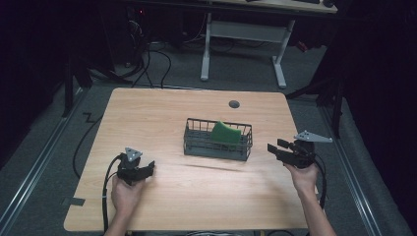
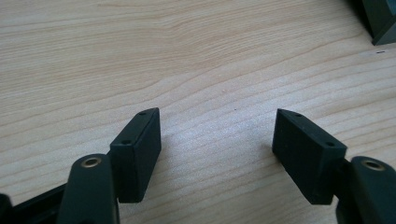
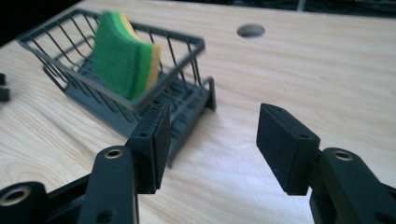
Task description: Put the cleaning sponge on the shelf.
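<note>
A wooden tabletop (image 1: 196, 187) has a dark wire basket (image 1: 218, 139) near its middle. A green sponge (image 1: 226, 132) with a yellow layer stands on its edge inside the basket and leans on the back wall. A small round hole (image 1: 234, 104) is in the tabletop behind the basket.

The left gripper (image 1: 147, 168) sits low over the tabletop at the front left, well apart from the basket. A hand (image 1: 126, 194) holds it from behind. In the left gripper view its jaws stand wide apart, and there is just bare wood (image 2: 187, 70) between them. They hold nothing. A dark corner of the basket (image 2: 380, 21) peeks in at the top right of that view.

The right gripper (image 1: 275, 146) is just to the right of the basket and points at it. The other hand (image 1: 304, 177) holds it. In the right gripper view the jaws are let go and apart, with nothing between them. One jaw is lined up in front of the near corner of the basket (image 3: 140, 88), but I cannot tell if it touches. The sponge (image 3: 123, 53) is up ahead, inside the basket, not between the jaws.
</note>
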Motion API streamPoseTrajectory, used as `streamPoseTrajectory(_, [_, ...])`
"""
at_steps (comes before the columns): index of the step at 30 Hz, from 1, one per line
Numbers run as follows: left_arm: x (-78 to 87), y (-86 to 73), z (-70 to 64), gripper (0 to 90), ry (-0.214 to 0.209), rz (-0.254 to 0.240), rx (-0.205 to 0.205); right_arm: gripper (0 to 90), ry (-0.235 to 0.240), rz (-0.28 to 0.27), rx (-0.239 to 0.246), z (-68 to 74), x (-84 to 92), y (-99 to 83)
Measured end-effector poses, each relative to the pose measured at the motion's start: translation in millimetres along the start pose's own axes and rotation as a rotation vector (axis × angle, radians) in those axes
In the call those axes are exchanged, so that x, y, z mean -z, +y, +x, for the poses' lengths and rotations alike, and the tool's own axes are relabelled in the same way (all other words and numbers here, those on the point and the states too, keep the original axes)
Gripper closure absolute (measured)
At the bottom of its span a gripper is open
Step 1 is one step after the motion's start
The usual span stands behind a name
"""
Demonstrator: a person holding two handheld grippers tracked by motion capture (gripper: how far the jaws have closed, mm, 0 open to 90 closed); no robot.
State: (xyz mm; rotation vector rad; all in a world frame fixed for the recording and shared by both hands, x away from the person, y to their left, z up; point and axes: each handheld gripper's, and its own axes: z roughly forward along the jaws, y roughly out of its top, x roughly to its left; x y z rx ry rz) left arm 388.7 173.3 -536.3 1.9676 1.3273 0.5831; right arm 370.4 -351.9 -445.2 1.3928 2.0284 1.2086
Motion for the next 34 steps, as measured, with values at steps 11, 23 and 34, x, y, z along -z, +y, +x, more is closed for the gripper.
streamPoseTrajectory(11, [0.0, 0.0, 0.0, 33.2, 0.000, 0.000, 0.000, 45.1, -0.044, 0.038, -0.049, -7.6, -9.2, -36.7])
streamPoseTrajectory(23, [0.0, 0.0, 0.0, 33.2, 0.000, 0.000, 0.000, 43.3, -0.128, 0.090, -0.035, -9.3, -25.9, -61.4])
streamPoseTrajectory(34, [0.1, 0.0, 0.0, 33.3, 0.001, 0.000, 0.000, 33.0, -0.220, 0.165, 0.031, -8.3, -40.5, -74.6])
